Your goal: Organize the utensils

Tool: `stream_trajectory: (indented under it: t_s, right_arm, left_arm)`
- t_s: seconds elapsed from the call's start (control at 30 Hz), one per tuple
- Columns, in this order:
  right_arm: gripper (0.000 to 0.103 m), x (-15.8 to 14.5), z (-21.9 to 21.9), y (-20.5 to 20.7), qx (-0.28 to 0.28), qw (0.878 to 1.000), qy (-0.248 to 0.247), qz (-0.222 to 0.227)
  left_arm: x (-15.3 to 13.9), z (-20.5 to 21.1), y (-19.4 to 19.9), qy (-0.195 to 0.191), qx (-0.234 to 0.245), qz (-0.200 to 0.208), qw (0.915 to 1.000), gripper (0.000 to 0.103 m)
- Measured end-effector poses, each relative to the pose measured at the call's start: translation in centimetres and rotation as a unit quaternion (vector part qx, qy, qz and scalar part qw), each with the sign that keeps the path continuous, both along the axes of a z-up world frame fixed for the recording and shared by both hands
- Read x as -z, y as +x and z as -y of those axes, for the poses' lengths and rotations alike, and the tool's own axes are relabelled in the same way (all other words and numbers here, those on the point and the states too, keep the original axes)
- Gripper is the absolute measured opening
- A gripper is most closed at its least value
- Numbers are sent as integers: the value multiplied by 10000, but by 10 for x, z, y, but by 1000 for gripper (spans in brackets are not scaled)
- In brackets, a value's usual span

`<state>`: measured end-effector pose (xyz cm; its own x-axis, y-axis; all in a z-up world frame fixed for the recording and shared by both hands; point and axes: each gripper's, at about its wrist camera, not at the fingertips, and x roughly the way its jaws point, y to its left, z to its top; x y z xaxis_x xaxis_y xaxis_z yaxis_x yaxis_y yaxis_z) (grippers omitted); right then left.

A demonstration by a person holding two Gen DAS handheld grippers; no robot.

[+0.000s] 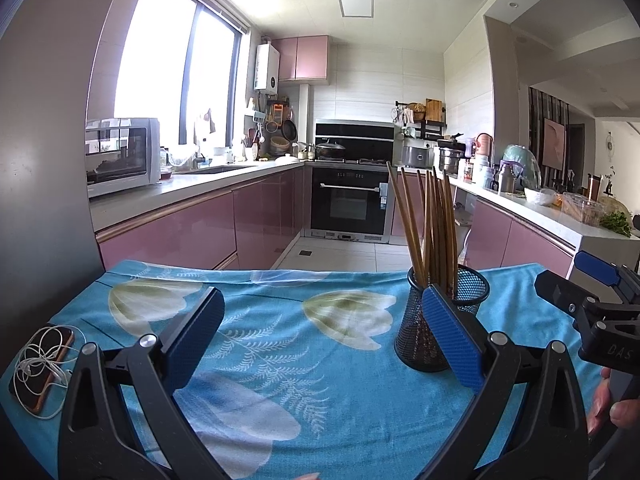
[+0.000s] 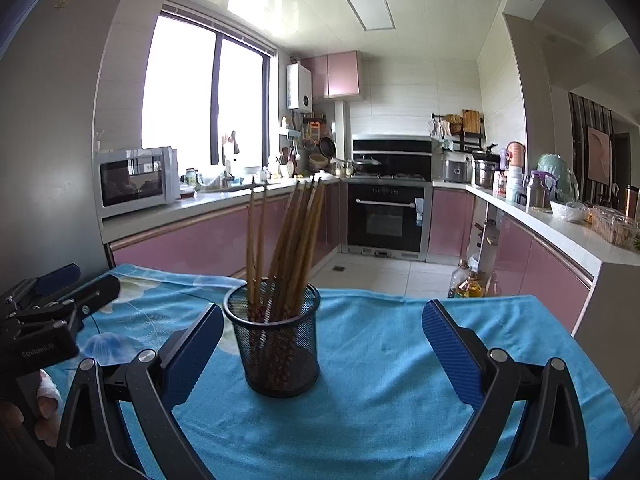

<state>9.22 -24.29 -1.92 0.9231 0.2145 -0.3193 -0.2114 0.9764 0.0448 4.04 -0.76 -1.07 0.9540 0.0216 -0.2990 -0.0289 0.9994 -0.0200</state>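
A black mesh cup (image 1: pixel 436 320) (image 2: pixel 276 340) stands upright on the table's blue flowered cloth (image 1: pixel 288 344) (image 2: pixel 392 368). Several brown wooden chopsticks (image 1: pixel 434 220) (image 2: pixel 292 240) stand in it, fanning upward. My left gripper (image 1: pixel 324 332) is open above the cloth, and its right finger (image 1: pixel 452 340) overlaps the cup in the left wrist view. My right gripper (image 2: pixel 324 344) is also open with nothing held; the cup sits just inside its left finger (image 2: pixel 192 352). Each gripper shows at the edge of the other's view, the right gripper (image 1: pixel 592 300) and the left gripper (image 2: pixel 48 312), held by a hand.
A phone with white earphones (image 1: pixel 40 364) lies on the cloth's left side. Beyond the table's far edge are pink kitchen cabinets, an oven (image 1: pixel 348 204), a microwave (image 1: pixel 120 156), and bottles on the floor (image 2: pixel 468 284) at the right.
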Motion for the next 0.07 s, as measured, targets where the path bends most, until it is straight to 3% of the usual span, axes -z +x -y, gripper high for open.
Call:
stream_trajectory:
  t_s: [0.07]
  right_arm:
    - [96, 12, 16, 19, 202, 9981, -114, -568]
  left_arm:
    - [3, -3, 6, 11, 2, -168, 9999, 97]
